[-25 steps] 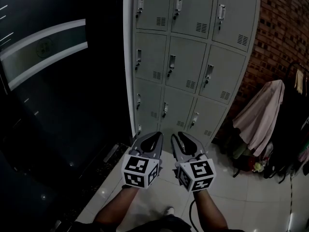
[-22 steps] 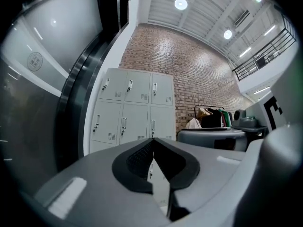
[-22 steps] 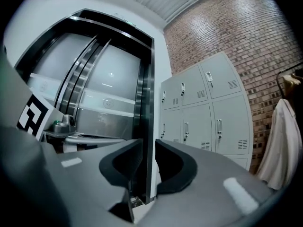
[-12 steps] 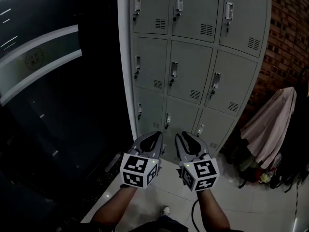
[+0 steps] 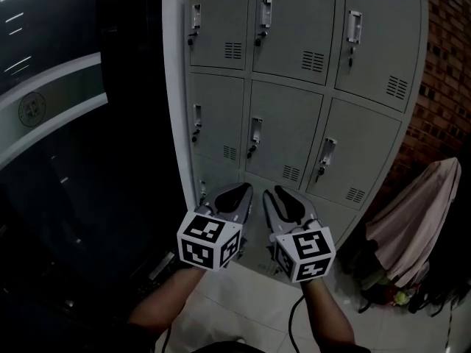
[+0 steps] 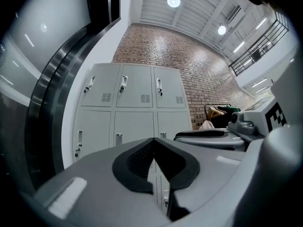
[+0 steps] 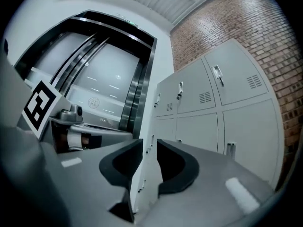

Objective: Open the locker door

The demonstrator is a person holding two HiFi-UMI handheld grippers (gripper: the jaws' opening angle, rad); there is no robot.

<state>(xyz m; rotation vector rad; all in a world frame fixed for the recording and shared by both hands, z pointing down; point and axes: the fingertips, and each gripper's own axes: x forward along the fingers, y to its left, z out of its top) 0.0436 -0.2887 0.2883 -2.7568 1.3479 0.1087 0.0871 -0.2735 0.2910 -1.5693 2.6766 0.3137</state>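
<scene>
Facing grey sheet-metal locker [image 5: 333, 65], vented doors [image 5: 283, 142] seemingly closed; left claw [image 5: 245, 189] together, right claw [image 5: 271, 192] slightly apart, empty.

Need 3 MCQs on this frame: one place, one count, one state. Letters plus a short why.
1. Head view: the hanging pale garment is where relative to the locker bank? A. left B. right C. on top
2. Door columns in the locker bank? A. two B. three C. five
3. The right gripper is: A. shut on a handle B. shut, empty C. open, empty
Answers: B, it hangs at the right, by the brick wall; B, each row has three doors; C, its view shows a gap between the jaws with nothing in it.
</scene>
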